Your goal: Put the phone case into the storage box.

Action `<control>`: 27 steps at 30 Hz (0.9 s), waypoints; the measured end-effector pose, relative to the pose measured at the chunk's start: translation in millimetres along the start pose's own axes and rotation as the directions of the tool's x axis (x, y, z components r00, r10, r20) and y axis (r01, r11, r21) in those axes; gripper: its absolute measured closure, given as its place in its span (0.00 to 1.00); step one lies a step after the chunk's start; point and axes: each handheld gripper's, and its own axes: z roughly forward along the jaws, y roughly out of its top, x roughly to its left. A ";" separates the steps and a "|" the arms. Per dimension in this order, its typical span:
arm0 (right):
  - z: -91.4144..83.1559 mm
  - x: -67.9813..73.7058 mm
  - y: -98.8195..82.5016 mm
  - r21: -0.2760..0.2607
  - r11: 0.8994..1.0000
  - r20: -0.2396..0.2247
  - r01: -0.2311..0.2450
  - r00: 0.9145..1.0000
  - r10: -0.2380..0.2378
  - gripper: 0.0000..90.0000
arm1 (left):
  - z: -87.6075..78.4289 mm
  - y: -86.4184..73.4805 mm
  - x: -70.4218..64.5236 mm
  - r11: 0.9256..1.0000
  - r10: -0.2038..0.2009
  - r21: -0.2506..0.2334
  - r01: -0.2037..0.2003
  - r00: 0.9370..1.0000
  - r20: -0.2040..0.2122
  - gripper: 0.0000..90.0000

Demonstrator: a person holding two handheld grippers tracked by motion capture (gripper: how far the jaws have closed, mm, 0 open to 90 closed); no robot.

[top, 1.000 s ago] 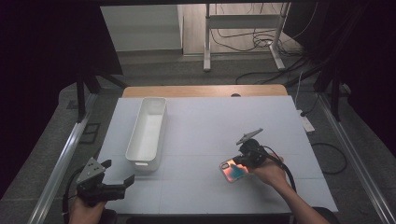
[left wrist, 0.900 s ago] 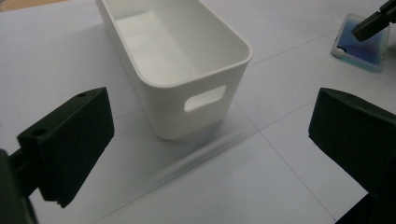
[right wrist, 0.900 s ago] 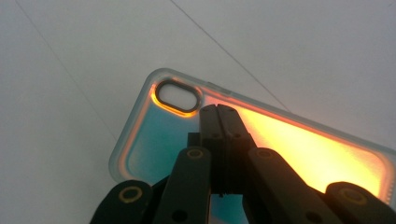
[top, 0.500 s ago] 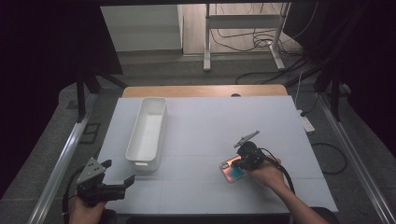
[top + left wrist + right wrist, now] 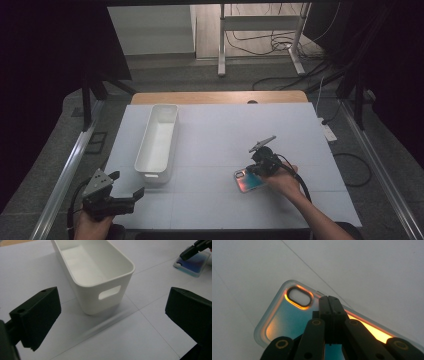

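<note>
- High view: the right gripper [image 5: 256, 169] rested over a phone case [image 5: 246, 180] lying on the table [image 5: 300, 130], right of the white bin [image 5: 159, 140].
- Left gripper view: the left gripper [image 5: 112, 312] stood wide, empty, facing the bin.
- Right gripper view: jaws pressed together above the case, gripping nothing.

No text, label, brand, number or sign can be read on anything in these pictures.
</note>
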 end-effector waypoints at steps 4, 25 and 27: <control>1.9 -2.7 3.2 -0.007 1.000 0.012 -0.004 1.000 0.004 1.00 | 0.1 0.0 0.0 1.000 0.000 0.000 0.000 1.000 0.000 0.01; -2.1 -19.5 10.9 -0.036 0.998 0.023 -0.058 0.998 0.058 0.99 | -0.2 -0.1 0.3 1.000 -0.001 -0.002 0.001 1.000 -0.001 0.01; -5.3 -18.8 10.0 -0.040 0.998 0.015 -0.050 0.999 0.050 0.99 | -0.2 -0.1 0.5 1.000 -0.001 -0.002 0.001 1.000 -0.001 0.01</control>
